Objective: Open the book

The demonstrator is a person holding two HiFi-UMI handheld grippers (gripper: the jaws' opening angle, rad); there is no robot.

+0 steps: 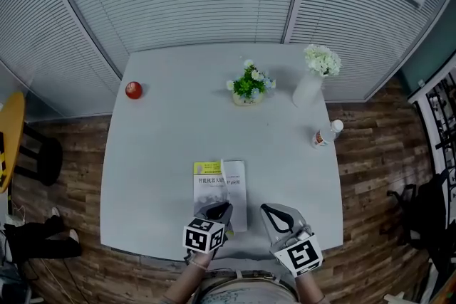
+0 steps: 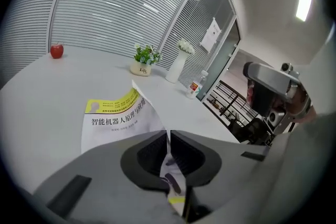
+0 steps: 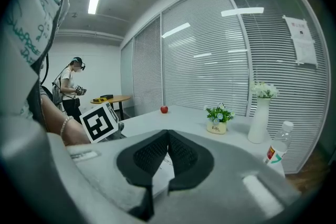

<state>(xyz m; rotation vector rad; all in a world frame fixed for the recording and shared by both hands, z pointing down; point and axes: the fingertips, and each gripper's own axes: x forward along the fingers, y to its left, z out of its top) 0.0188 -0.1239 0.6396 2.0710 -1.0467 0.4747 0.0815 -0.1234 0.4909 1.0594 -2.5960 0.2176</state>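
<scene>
Jaws down-tilted, left gripper [image 2: 168, 139] on cover [image 2: 118, 120]

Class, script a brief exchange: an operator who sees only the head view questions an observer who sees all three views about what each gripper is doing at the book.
Operator: Does the left gripper hold the book?
Observer: Yes. The left gripper is shut on the cover, whose edge is pinched between the jaws.
Operator: And the right?
Observer: The right gripper has its jaws together with nothing between them.
</scene>
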